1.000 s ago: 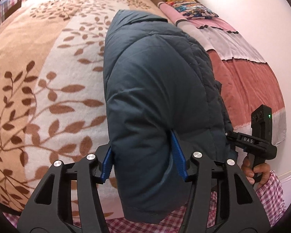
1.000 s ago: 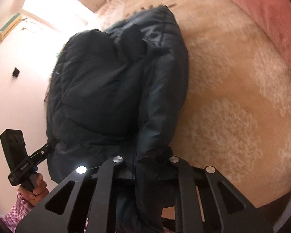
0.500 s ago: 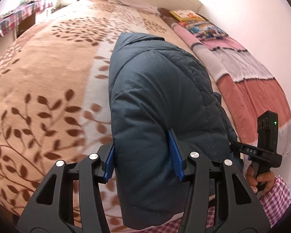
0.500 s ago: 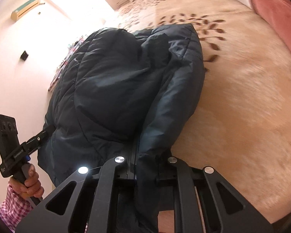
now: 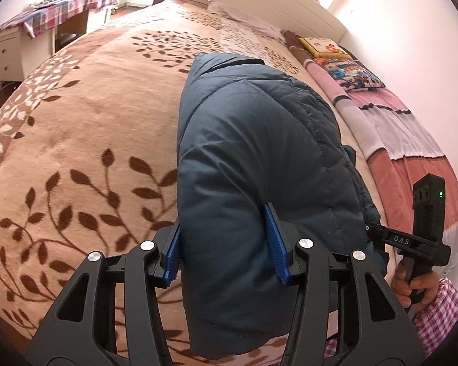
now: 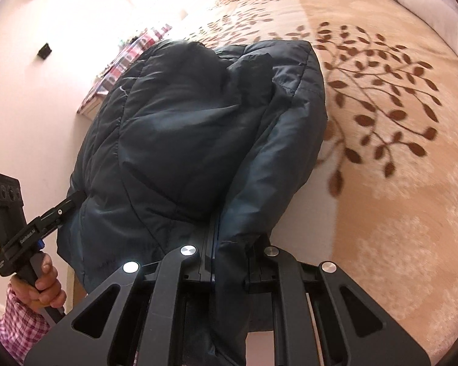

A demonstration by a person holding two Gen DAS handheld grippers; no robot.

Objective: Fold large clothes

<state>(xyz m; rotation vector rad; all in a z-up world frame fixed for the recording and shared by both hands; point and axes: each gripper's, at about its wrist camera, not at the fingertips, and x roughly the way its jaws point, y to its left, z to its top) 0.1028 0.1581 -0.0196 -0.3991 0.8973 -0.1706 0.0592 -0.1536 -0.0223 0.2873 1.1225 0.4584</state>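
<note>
A dark blue puffer jacket (image 5: 253, 140), folded into a thick bundle, hangs over the leaf-patterned blanket (image 5: 91, 122) of a bed. My left gripper (image 5: 223, 222) is shut on the bundle's near end, one blue pad (image 5: 172, 250) pressed against each side. My right gripper (image 6: 229, 244) is shut on a thinner fold of the same jacket (image 6: 198, 116), and that cloth hides its pads. Each wrist view shows the other gripper at the jacket's side: the right one (image 5: 424, 238) and the left one (image 6: 30, 228), both held by a hand.
A pink and grey striped quilt (image 5: 397, 140) and colourful pillows (image 5: 348, 70) lie along the wall side of the bed. A white headboard (image 5: 259, 3) is at the far end. A desk under a checked cloth (image 5: 55, 3) stands beyond the bed's other side.
Both grippers have carried the jacket sideways over the bed and turned. The headboard and desk have come into view. Both grips have held.
</note>
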